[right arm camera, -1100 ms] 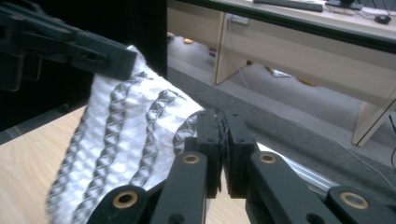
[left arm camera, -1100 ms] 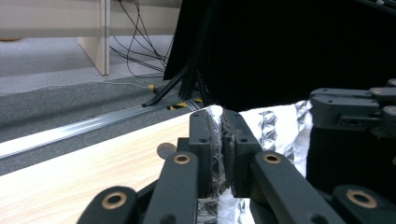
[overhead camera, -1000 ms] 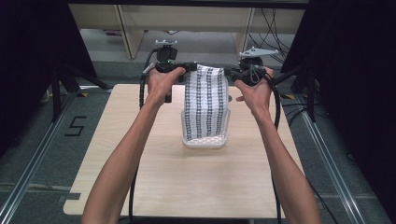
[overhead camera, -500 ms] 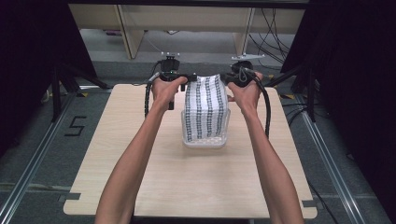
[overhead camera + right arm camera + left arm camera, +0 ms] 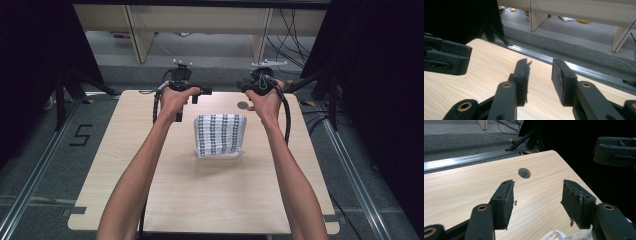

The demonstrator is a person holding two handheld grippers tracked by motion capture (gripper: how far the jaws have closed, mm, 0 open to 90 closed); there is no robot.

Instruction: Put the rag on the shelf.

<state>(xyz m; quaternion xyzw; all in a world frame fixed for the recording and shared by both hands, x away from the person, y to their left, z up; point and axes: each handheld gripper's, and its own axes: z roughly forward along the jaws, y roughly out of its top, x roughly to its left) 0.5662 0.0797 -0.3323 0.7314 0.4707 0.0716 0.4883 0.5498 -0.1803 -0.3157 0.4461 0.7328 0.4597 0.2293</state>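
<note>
Lying folded on the light wood tabletop (image 5: 210, 200), the black-and-white patterned cloth (image 5: 220, 136) sits mid-table, both claws raised beyond it, apart from it. Left claw (image 5: 536, 202) and right claw (image 5: 540, 80) gape, empty. Left gripper view catches the tabletop's round hole (image 5: 524, 173); right gripper view catches grey floor (image 5: 574, 53) and metal rail (image 5: 554, 60).

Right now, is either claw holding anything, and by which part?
Nothing is held. Both the left claw and the right claw stand open and empty above the table; the patterned cloth lies folded between the forearms.

Even overhead light, dark blurred edges.
</note>
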